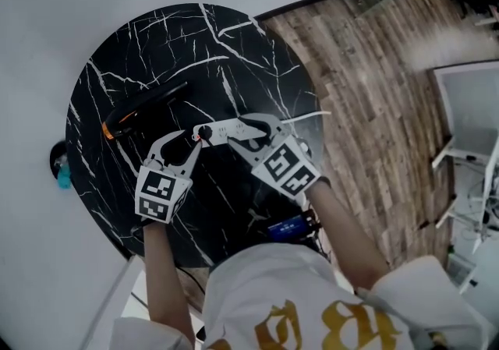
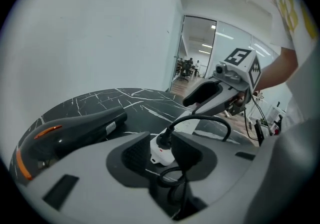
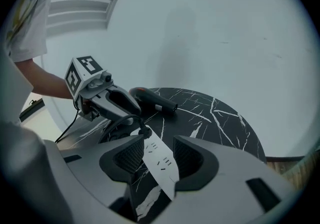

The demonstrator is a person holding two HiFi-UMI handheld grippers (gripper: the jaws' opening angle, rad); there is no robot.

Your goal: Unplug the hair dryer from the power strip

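A white power strip (image 1: 230, 132) lies mid-way across the round black marble table (image 1: 156, 37). The black hair dryer (image 1: 144, 111) with orange trim lies to its left. Its black plug (image 2: 164, 139) sits in the strip's left end, and the cord (image 2: 210, 118) loops up from it. My left gripper (image 1: 185, 140) is open with the plug and strip end between its pads (image 2: 135, 153); a gap shows on the left side. My right gripper (image 1: 248, 132) is open, astride the strip's body (image 3: 165, 168), with neither pad pressing on it.
The strip's white cable (image 1: 304, 116) runs off the table's right edge. A small blue-lit device (image 1: 288, 225) sits at the near edge by my body. Wooden floor (image 1: 374, 68) and white furniture (image 1: 468, 122) lie to the right, and a teal object (image 1: 62, 177) is on the floor to the left.
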